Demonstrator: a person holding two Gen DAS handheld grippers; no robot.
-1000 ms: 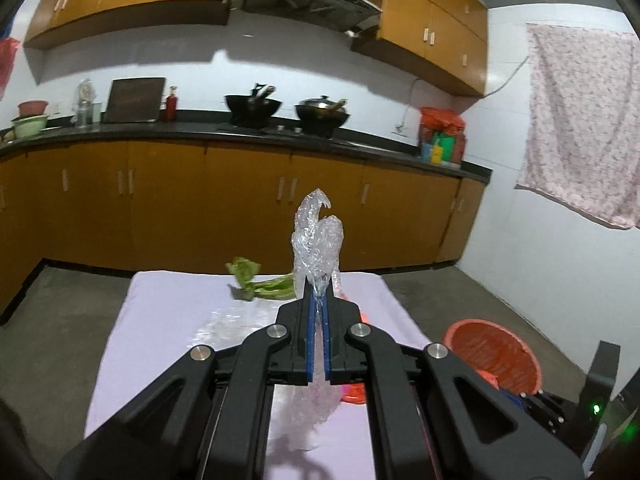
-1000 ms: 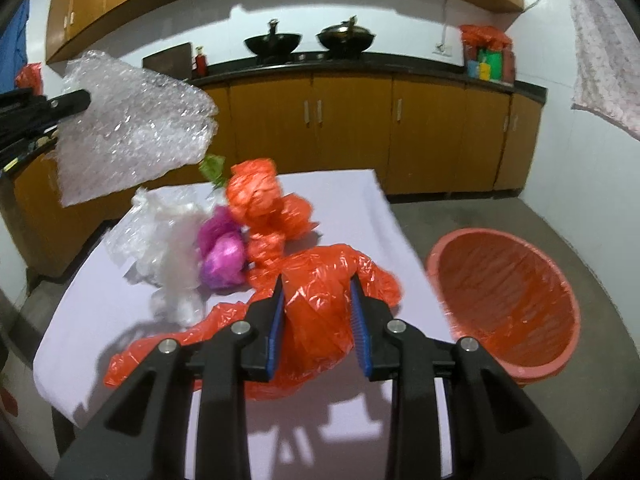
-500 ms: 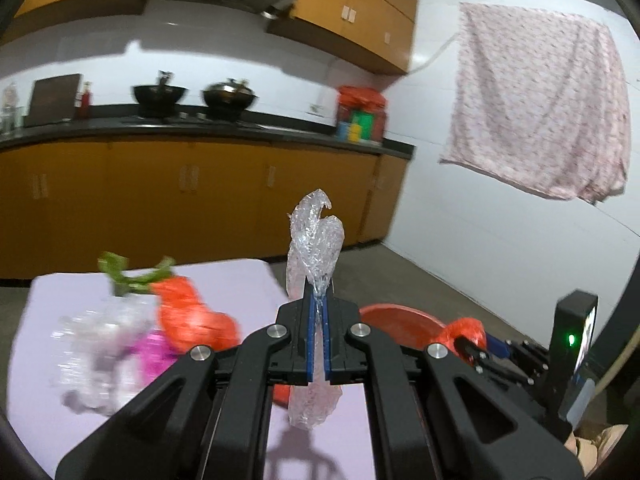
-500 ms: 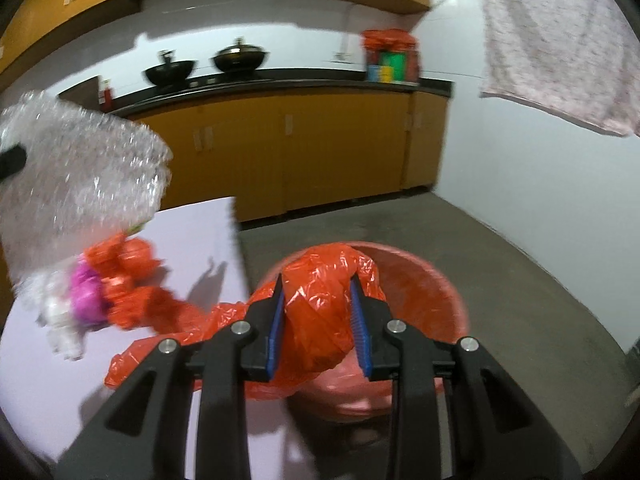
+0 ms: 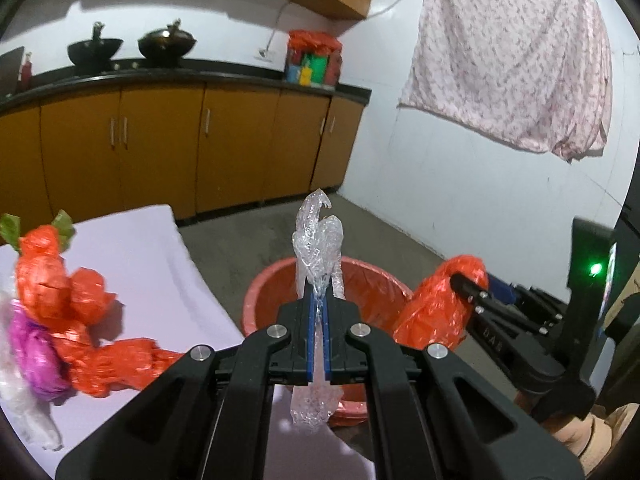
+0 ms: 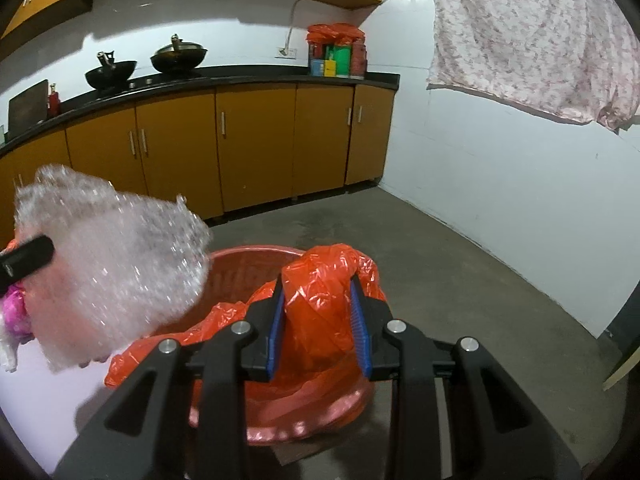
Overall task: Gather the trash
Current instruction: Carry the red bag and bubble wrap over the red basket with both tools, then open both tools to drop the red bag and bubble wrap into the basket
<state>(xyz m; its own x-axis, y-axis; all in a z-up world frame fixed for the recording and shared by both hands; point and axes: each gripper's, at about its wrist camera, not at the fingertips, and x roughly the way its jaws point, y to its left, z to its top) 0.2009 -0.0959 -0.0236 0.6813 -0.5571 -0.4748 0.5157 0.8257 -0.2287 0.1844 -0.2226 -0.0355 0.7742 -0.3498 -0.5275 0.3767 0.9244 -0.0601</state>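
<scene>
Bubble wrap (image 5: pixel 317 248) stood pinched between the tightly closed blue pads of the left gripper (image 5: pixel 319 308), one crumpled end rising above the fingertips and the other hanging below them. From the right wrist view the same sheet (image 6: pixel 116 268) spread wide and blurred in the air beside the red basket (image 6: pixel 244 264), over the surface's near corner. The right gripper (image 6: pixel 318 292) was clamped on an orange plastic bag (image 6: pixel 324 300), its pads (image 6: pixel 277 320) pressed into the bunched film with a narrow gap between them; the bag's loose tail (image 6: pixel 160 356) trailed down and back toward the surface's edge. That bag hung directly above the basket's mouth, while the wrap sat just short of the rim on the surface's side.

One basket stood on the concrete floor (image 5: pixel 240 248), close to the surface's right edge. On the lilac surface (image 5: pixel 140 248) more trash lay heaped against the left edge: a knotted orange bag (image 5: pixel 52 284), one magenta bag (image 5: pixel 32 352) under it, a clear plastic piece (image 5: pixel 20 412) at the very edge, and a green leaf scrap (image 5: pixel 62 222) poking out behind. An orange strip (image 5: pixel 120 364) ran from the heap toward the surface's right edge. Two black woks (image 6: pixel 110 74) sat on the counter behind, and one flowered cloth (image 6: pixel 532 36) hung on the white wall.
</scene>
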